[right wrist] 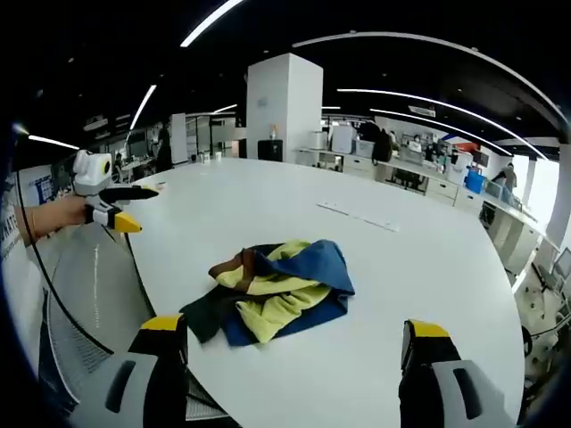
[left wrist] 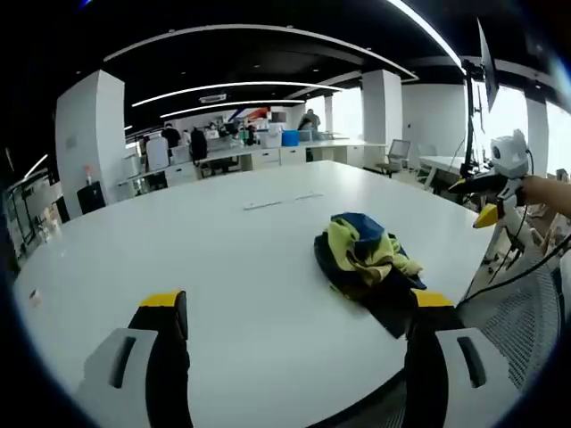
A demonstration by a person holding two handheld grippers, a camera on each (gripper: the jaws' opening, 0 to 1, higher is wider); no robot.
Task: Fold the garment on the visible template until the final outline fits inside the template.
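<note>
Garment [right wrist: 272,290], crumpled in a yellow, blue and dark heap, lies on the white bench [right wrist: 419,267] near its edge. Both grippers, left [left wrist: 299,334] and right [right wrist: 290,357], hover above the bench short of the heap, jaws spread wide and holding nothing. Mesh chairs [left wrist: 513,312] stand beside the bench edge.
</note>
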